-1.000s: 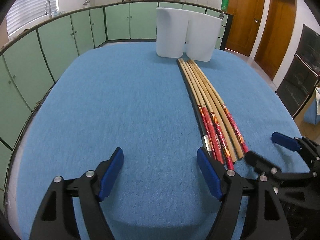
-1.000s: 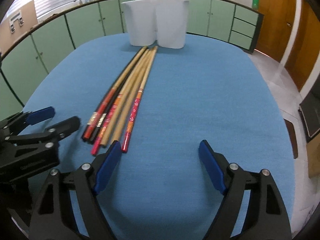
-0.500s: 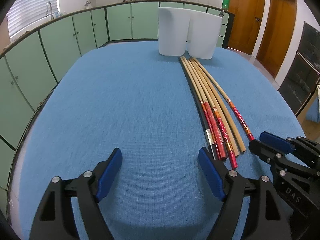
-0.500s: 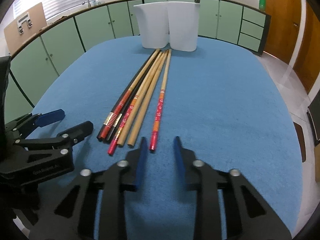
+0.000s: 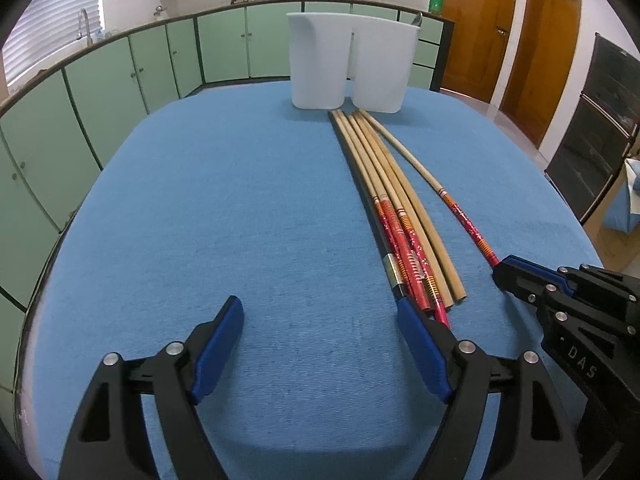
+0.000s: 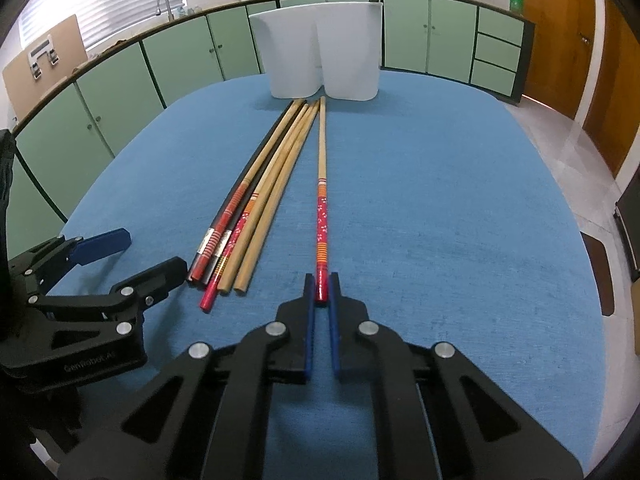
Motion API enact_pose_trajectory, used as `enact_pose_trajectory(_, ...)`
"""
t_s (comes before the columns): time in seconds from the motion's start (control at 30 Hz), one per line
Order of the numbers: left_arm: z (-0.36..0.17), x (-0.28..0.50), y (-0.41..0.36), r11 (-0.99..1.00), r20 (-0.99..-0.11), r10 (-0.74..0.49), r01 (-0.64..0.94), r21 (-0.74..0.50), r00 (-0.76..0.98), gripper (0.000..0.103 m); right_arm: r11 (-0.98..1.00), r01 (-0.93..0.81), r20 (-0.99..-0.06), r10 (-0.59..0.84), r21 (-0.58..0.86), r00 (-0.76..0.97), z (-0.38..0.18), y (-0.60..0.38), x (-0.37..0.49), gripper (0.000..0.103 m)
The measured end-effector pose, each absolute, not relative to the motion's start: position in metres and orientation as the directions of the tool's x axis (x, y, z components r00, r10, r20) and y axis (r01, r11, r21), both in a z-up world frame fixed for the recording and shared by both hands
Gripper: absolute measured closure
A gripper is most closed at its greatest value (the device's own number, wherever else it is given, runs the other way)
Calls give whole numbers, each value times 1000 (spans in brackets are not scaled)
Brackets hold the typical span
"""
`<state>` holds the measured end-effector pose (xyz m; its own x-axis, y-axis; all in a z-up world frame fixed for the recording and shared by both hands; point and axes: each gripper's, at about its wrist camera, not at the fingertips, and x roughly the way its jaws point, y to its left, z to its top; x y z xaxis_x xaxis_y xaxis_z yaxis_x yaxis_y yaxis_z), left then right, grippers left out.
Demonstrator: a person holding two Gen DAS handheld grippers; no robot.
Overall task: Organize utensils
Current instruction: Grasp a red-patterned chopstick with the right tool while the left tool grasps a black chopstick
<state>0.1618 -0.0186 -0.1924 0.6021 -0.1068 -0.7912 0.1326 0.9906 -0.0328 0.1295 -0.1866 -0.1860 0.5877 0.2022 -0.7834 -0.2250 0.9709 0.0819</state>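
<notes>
- While my right gripper [image 6: 322, 294] pinches the red end of one chopstick [image 6: 321, 184] lying on the table [image 6: 460, 208], nothing visibly sits in the white holder [image 6: 324, 64].
- My left gripper [image 5: 320, 344] hangs wide, empty; the bundle [image 5: 392, 216] awaits.

The near tip of the red-ended chopstick [image 6: 322, 216] is covered by the right gripper [image 6: 321, 304] fingers [image 6: 308, 320]. Contents of the white holder [image 6: 324, 66] are concealed behind its walls; only a dark tip is seen above the rim, unidentifiable. Lettering on the chopstick bundle [image 5: 394, 216] is too small to be read.
</notes>
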Motion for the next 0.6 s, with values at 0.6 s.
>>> enact_pose_trajectory(0.6,-193,157,-24,989,-784,-120,140,-43,610,25,971,-221,-781,209,94,588,-186,-189,129,97)
